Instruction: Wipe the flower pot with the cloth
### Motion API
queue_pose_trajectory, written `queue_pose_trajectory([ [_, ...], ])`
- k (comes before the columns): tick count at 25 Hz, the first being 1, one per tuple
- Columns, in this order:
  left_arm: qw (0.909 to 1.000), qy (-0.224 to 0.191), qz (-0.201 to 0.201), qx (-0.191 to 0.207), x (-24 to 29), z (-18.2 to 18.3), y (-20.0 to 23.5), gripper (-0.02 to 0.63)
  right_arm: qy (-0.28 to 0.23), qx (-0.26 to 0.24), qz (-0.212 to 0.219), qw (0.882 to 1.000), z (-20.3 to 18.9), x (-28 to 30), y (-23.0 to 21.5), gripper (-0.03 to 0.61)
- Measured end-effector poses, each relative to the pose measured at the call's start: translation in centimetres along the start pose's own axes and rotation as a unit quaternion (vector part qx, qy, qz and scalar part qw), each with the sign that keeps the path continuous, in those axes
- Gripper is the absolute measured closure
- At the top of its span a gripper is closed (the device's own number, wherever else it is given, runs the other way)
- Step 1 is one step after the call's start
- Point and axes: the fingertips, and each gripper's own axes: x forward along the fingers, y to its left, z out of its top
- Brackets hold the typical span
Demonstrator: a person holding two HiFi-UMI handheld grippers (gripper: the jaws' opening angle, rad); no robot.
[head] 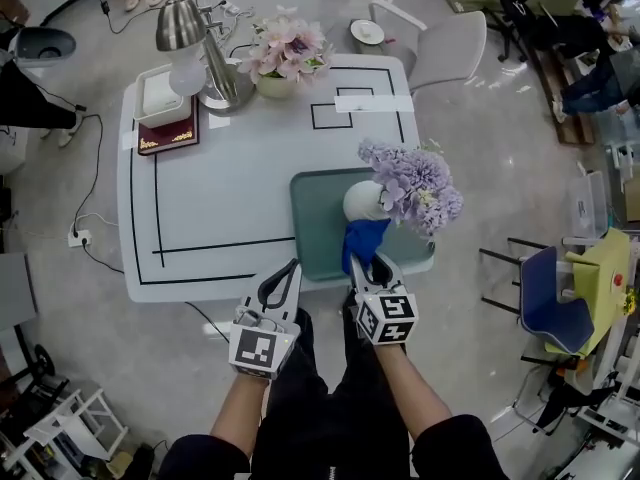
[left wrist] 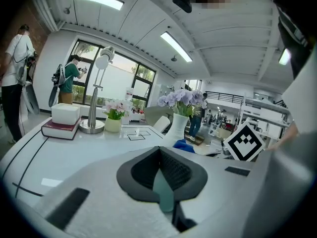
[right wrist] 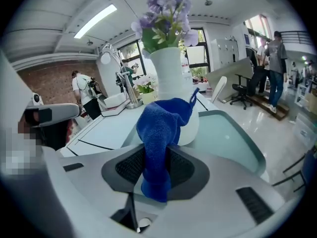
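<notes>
— What do we have between the fingers?

— Our right gripper [right wrist: 157,155] has its two pads pinched on the blue cloth [right wrist: 161,128]. Our left gripper [left wrist: 161,155] has its pads pressed together with nothing between them.

— Which way does the cloth run?

— Its long axis goes from our right jaws toward 12 o'clock. A short tail hangs out behind the pads, and the bunched far end lies against the lower belly of the flower pot [right wrist: 171,68]. It is a fuzzy, deep blue fabric, folded into a thick strip.

— And the pot?

— In the right gripper view we see it standing upright, long axis vertical and mouth up. It is plain white and smooth, round at the bottom and narrower at the neck, with purple flowers [head: 415,183] spilling from the top.

— Where does it stand?

— From the head view, it stands on a teal tray [head: 315,228] at the near right of the white table [head: 220,188], at 12 o'clock from our right gripper. Our left gripper [head: 285,273] hovers at 9 o'clock of the right one, at the table's near edge and apart from the pot. A lamp [head: 190,28], a red book [head: 168,133] and pink flowers [head: 285,53] sit at the far side, around 11 o'clock.
</notes>
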Motion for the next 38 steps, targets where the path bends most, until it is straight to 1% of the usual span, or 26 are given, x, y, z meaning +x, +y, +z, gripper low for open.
queue_pose_trajectory([
  [2,0.9998,-0.004,-0.006,0.016,-0.3,0.4,0.9,0.607,-0.012,0.001,0.005,1.0,0.7,-0.1,1.4,0.465],
  [6,1.0,-0.006,-0.005,0.0,-1.1,0.4,2.3,0.607,-0.067,-0.013,0.022,0.997,4.1,-0.8,5.0,0.465],
  [8,1.0,-0.007,-0.005,-0.001,-1.4,0.6,3.0,0.607,-0.099,-0.021,0.019,0.995,6.2,-1.0,6.2,0.465],
  [10,1.0,-0.009,-0.004,-0.001,-1.8,0.8,3.6,0.607,-0.114,-0.016,0.003,0.993,7.5,-0.7,6.4,0.465],
  [13,0.9999,-0.01,-0.003,0.001,-2.4,1.0,4.4,0.607,-0.101,0.009,-0.03,0.994,7.5,0.5,5.1,0.465],
  [16,0.9999,-0.01,0.001,0.002,-3.0,1.1,5.0,0.607,-0.073,0.033,-0.049,0.996,6.3,1.7,3.9,0.465],
  [23,0.9998,-0.012,0.017,0.007,-5.1,1.0,6.2,0.607,-0.027,0.035,-0.06,0.997,3.2,3.3,3.1,0.465],
  [27,0.9996,-0.01,0.022,0.01,-6.2,0.7,5.9,0.607,-0.001,0.034,-0.061,0.998,1.7,3.7,2.9,0.465],
  [29,0.9996,-0.01,0.024,0.011,-6.6,0.5,5.5,0.607,0.003,0.03,-0.056,0.998,1.5,3.6,3.1,0.465],
  [30,0.9996,-0.009,0.025,0.011,-6.8,0.4,5.3,0.607,-0.005,0.024,-0.05,0.998,1.9,3.4,3.5,0.465],
  [32,0.9996,-0.008,0.026,0.011,-7.1,0.2,5.0,0.607,-0.036,0.009,-0.036,0.999,3.5,2.8,4.5,0.465],
  [34,0.9996,-0.008,0.025,0.012,-7.2,0.2,4.5,0.607,-0.069,-0.003,-0.029,0.997,5.3,2.1,5.3,0.465],
  [38,0.9996,-0.013,0.018,0.019,-7.8,0.8,3.1,0.607,-0.111,-0.023,-0.005,0.994,8.1,-0.4,6.9,0.465],
])
